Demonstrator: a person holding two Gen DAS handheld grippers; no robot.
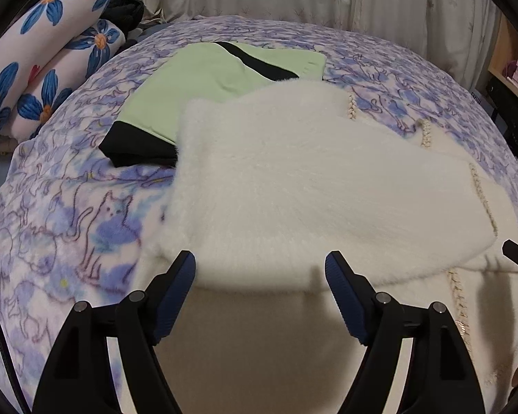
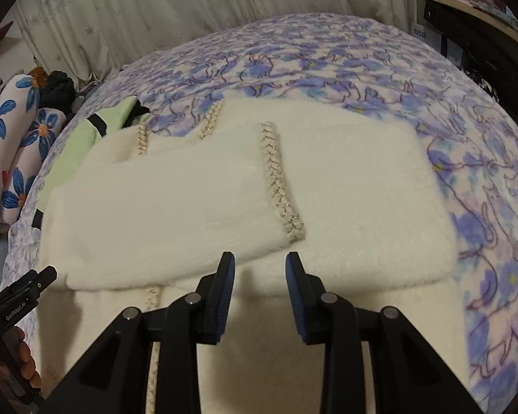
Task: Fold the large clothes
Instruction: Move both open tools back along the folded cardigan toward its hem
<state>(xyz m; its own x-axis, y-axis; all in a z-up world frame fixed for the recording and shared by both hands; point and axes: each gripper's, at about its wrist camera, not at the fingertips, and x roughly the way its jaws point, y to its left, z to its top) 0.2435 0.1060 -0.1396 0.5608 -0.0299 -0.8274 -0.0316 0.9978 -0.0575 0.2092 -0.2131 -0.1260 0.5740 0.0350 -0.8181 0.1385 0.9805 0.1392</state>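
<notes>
You are partway through folding the white fluffy sweater (image 1: 293, 186), which lies spread across the bed (image 1: 69, 207) on its cat-print blanket, its far edge overlapping a green and black garment (image 1: 197, 79) behind it. Both sleeves, trimmed with braid (image 2: 279, 176), already lie folded in across the body, so the side folds look done and the lengthwise fold seems next. Your left gripper (image 1: 260, 265) hovers over the near part of the sweater with its jaws wide apart and nothing between them. Your right gripper (image 2: 260, 265) hangs just beside the end of the braided sleeve, jaws parted more narrowly and also empty. For the next move, you would probably need each gripper to pinch a near corner of the hem through all layers, then carry it towards the collar without dragging the folded sleeves loose.
</notes>
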